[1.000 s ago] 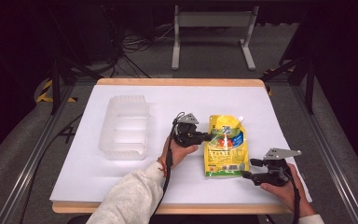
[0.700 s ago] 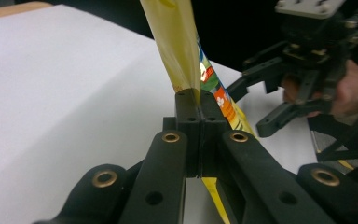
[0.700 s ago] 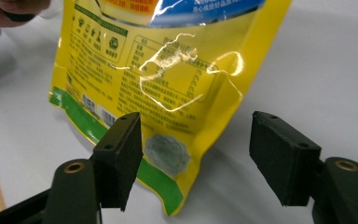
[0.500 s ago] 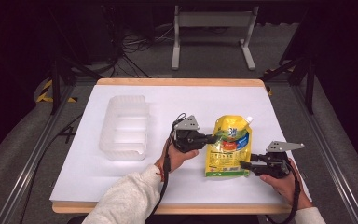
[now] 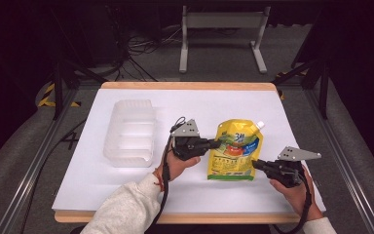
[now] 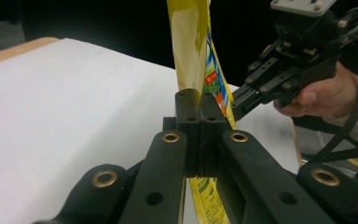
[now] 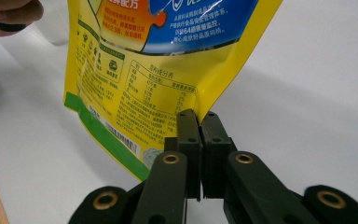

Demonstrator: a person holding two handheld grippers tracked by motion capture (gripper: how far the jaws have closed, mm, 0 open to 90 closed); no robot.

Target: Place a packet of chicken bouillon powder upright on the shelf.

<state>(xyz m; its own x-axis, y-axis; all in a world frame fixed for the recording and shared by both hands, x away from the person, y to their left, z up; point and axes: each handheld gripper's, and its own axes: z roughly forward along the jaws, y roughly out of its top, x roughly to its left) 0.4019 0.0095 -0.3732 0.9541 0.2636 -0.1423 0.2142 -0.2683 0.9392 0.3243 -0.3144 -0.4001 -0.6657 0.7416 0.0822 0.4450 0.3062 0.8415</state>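
left gripper (image 5: 213, 144): black, grey plate | right gripper (image 5: 256, 165): black, brass rivets | sleeve (image 5: 121, 209): light grey

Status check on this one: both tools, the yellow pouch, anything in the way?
Left tool shut on yellow pouch, left edge. Right tool jaws just closed on its lower right corner. Pouch raised off white table. Clear tray well left, nothing blocking.
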